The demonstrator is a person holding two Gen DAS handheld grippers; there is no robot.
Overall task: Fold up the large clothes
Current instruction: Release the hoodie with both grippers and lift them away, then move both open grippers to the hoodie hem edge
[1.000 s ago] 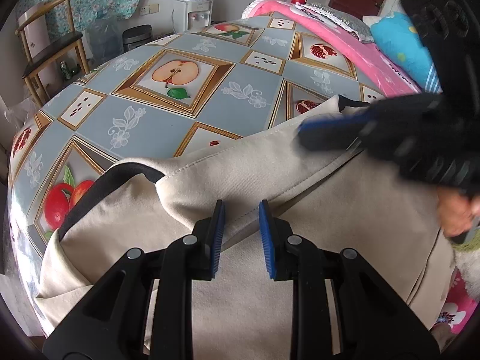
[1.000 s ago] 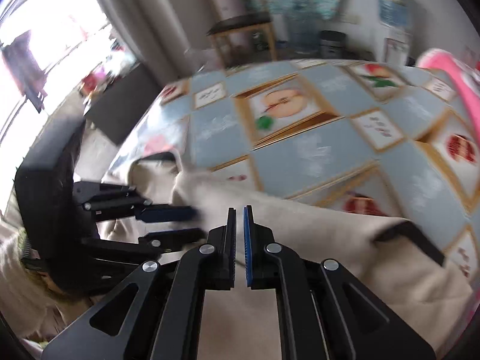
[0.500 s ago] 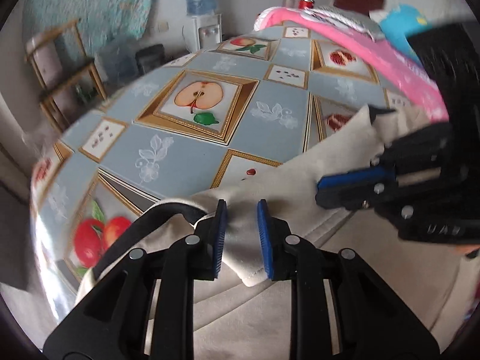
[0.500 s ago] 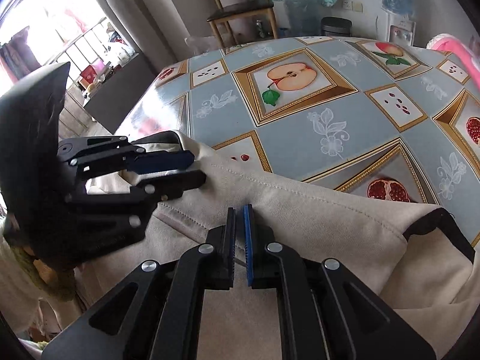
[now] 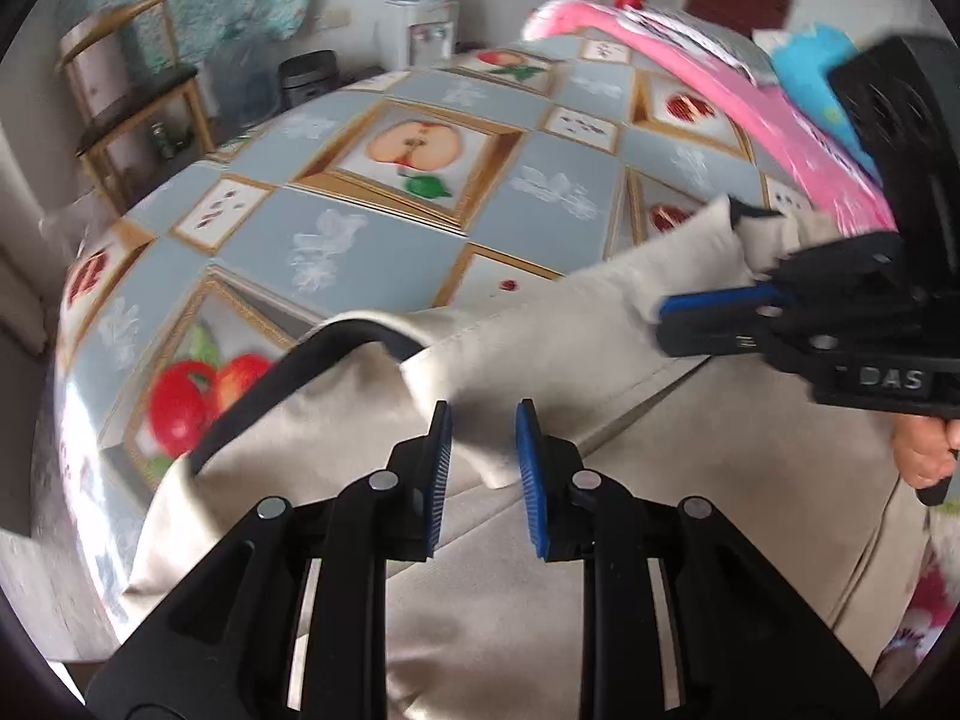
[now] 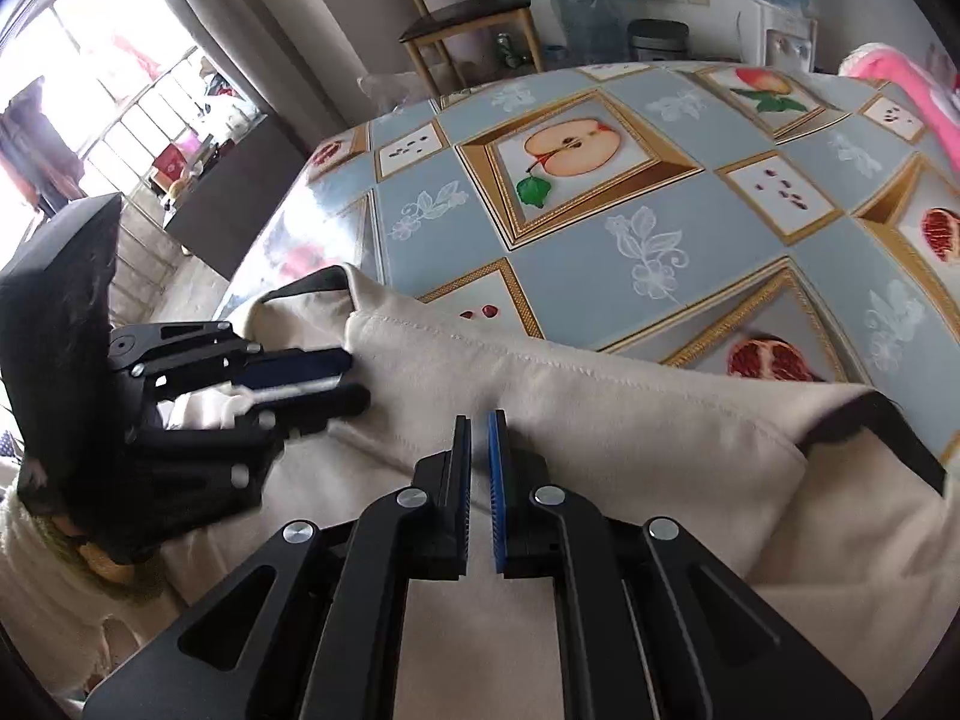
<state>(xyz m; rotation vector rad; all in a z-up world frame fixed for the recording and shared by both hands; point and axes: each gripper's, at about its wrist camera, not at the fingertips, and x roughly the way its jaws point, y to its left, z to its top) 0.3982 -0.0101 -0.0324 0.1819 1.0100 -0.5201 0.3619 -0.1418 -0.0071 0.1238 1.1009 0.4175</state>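
A large beige garment point(image 5: 600, 540) with black trim point(image 5: 336, 348) lies over the near part of the table point(image 5: 372, 228). A raised fold of it sits between the pads of my left gripper point(image 5: 480, 438), which is shut on it. The right wrist view shows that left gripper point(image 6: 336, 378) at the left with pale cloth in its fingers. My right gripper point(image 6: 479, 450) is nearly shut, its tips pinching the same folded edge of the garment point(image 6: 600, 420). In the left wrist view the right gripper point(image 5: 666, 324) reaches in from the right, a hand point(image 5: 918, 450) behind it.
The table's cloth point(image 6: 600, 276) has a fruit pattern and stretches bare beyond the garment. Pink bedding point(image 5: 720, 90) lies along the far right. A wooden chair point(image 5: 132, 96) and a water dispenser point(image 5: 420, 18) stand past the table. A window is at the left.
My left gripper, which stood over flat cloth, has taken a fold of the garment and lifted it. The right gripper has stayed shut at the folded edge, which is now raised off the table.
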